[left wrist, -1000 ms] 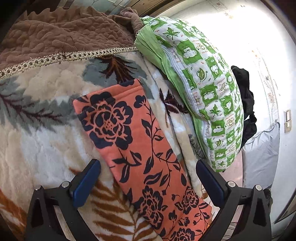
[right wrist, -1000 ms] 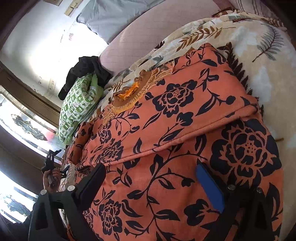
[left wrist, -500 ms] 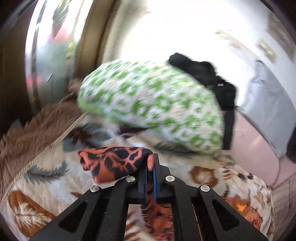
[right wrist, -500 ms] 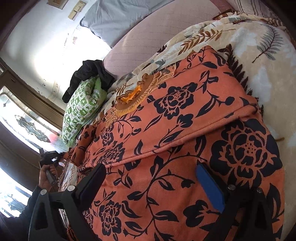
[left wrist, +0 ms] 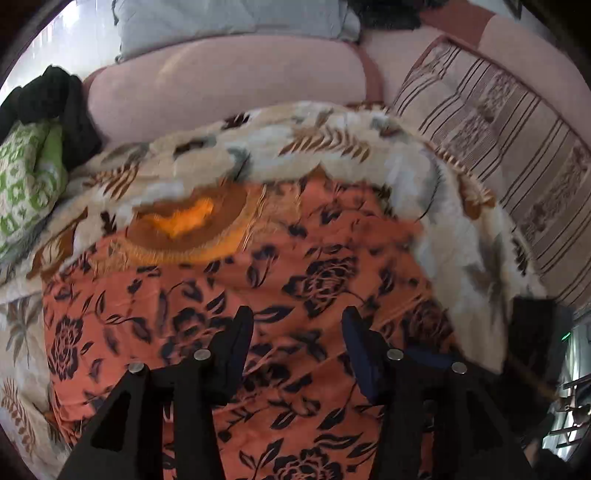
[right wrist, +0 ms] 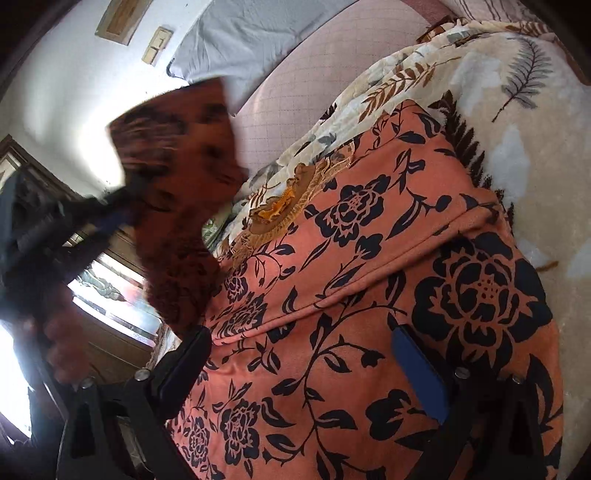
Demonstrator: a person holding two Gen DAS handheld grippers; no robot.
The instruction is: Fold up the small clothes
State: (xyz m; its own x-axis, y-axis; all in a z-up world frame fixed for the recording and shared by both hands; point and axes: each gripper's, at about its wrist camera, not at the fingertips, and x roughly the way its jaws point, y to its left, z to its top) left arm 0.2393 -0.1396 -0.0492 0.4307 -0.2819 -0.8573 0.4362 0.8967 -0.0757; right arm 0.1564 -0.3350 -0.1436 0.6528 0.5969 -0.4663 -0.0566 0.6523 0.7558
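An orange garment with dark blue flowers (left wrist: pixel 295 288) lies spread on a leaf-patterned blanket (left wrist: pixel 332 136). It has an embroidered orange neckline (left wrist: pixel 184 225). My left gripper (left wrist: pixel 297 343) hovers over the garment's middle with its jaws apart and nothing between them. In the right wrist view the left gripper (right wrist: pixel 110 218) shows blurred at the left, with a sleeve of the garment (right wrist: pixel 177 177) flung up beside it. My right gripper (right wrist: pixel 306 362) is open, its fingers resting over the garment's lower part (right wrist: pixel 369 295).
A green patterned pillow (left wrist: pixel 26 184) and a black cloth (left wrist: pixel 55 99) lie at the left. A grey pillow (left wrist: pixel 221 22) and a pink bed surface (left wrist: pixel 221 81) are behind. A striped cushion (left wrist: pixel 498 147) is at the right.
My left gripper, shut on the sleeve half a second ago, has swung it over toward the garment's middle and now has its jaws apart. The right gripper has stayed in place.
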